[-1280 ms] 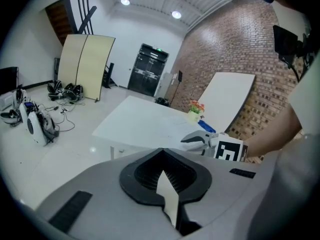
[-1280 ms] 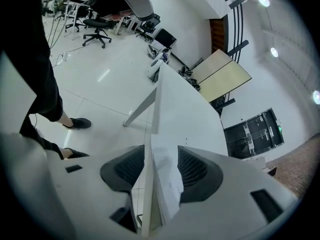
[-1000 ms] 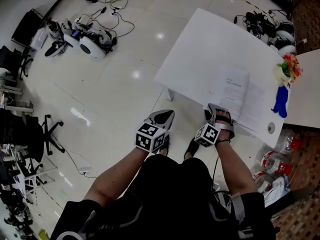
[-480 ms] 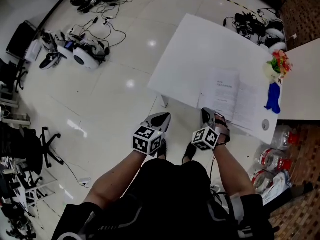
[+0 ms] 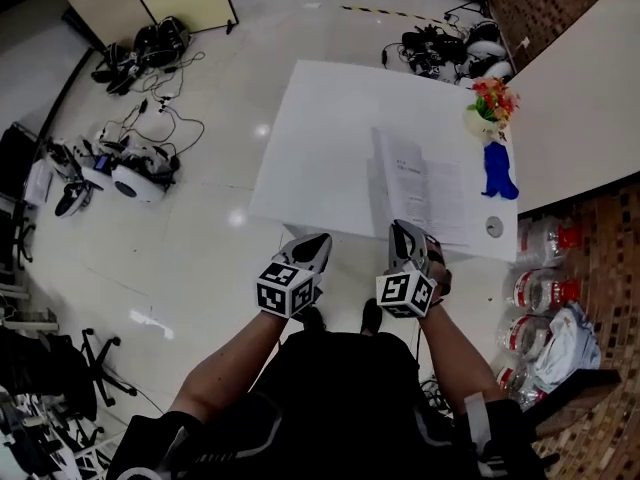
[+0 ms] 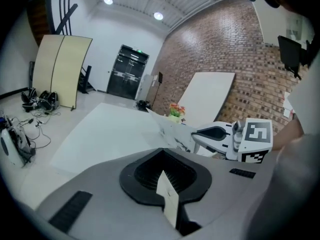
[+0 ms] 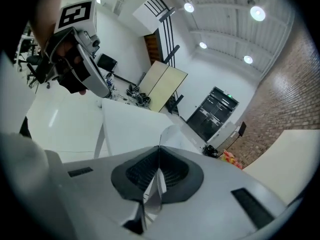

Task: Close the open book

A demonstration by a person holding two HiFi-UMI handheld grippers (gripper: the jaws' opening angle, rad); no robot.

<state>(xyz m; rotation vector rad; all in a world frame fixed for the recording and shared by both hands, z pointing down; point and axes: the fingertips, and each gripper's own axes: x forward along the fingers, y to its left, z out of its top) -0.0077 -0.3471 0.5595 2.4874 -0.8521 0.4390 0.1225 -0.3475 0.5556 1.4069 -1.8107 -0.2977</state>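
An open book (image 5: 445, 196) lies on the white table (image 5: 320, 148), near its front edge. Its left leaf (image 5: 386, 173) stands raised almost on edge. My right gripper (image 5: 401, 232) is shut on that leaf's near edge; in the right gripper view the sheet (image 7: 169, 132) runs out from between the closed jaws. To its left, my left gripper (image 5: 316, 242) hovers at the table's front edge, shut and holding nothing of the book. The left gripper view shows the lifted leaf (image 6: 167, 130) and the right gripper (image 6: 196, 133) ahead.
A flower vase (image 5: 487, 103), a blue object (image 5: 497, 178) and a small round disc (image 5: 494, 226) sit right of the book. A second white table (image 5: 580, 88) stands at right. Water bottles (image 5: 535, 290) lie on the floor; cables and devices (image 5: 115, 173) at left.
The right gripper closed on the flat book's near left edge and rose, standing that leaf up. The left gripper moved up to the table edge. The head view shifted forward.
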